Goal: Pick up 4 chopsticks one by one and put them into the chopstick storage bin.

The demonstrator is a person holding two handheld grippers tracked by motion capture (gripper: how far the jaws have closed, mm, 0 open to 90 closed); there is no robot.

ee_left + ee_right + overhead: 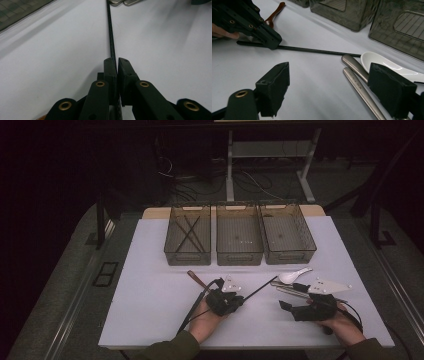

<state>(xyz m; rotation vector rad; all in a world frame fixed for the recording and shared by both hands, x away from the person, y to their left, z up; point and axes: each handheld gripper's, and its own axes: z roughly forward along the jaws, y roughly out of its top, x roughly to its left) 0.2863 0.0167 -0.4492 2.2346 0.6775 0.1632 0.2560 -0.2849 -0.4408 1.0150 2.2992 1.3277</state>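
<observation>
A thin black chopstick (260, 287) lies on the white table (150, 270), running from my left gripper (239, 299) toward the spoons. In the left gripper view the left gripper (117, 62) is shut on the chopstick (111, 37), which runs straight ahead between its jaws. My right gripper (291, 296) is held low over the table at the right. Its jaws stand wide open in the right gripper view, with nothing between them (332, 87). Just beyond them lie the chopstick (312, 50) and the left gripper (272, 41) clamped on it.
Three dark mesh bins (239, 240) stand in a row at the back; the left bin (187, 240) holds dark chopsticks. A white spoon (295, 275) and two metal handles (359, 85) lie by the right gripper. A brown spoon (195, 277) lies left of the left gripper.
</observation>
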